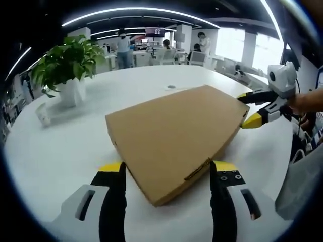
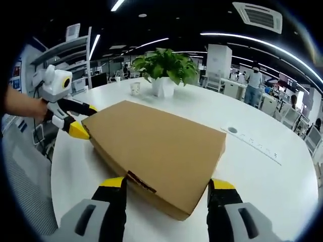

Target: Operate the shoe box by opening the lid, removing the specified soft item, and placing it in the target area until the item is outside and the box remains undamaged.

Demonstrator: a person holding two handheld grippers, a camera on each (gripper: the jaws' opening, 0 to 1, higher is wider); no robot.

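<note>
- Firstly, in the left gripper view, the closed brown shoe box [image 1: 176, 136] was seen lying flat on the white round worktop [image 1: 65, 146], its lid down.
- The left hand-held gripper [image 1: 166, 174] was held with its yellow-tipped jaws apart, one on each side of the box's near corner; whether they touched the cardboard could not be told.
- The right hand-held gripper [image 1: 248, 108] was seen at the box's far right corner, its jaws spread above and below the edge, held by a hand [image 1: 305, 103].
- A potted plant [image 1: 68, 65] and a small paper cup [image 1: 43, 114] were noted on the far left of the worktop, well apart from the box.
- Next, in the right gripper view, the shoe box [image 2: 161, 146] was seen lying between the parted jaws of the right hand-held gripper [image 2: 166, 185].
- The left hand-held gripper [image 2: 85, 120] was seen at the box's far left corner, jaws parted about it.
- The potted plant [image 2: 164, 68] and paper cup [image 2: 135, 88] were seen beyond the box.
</note>
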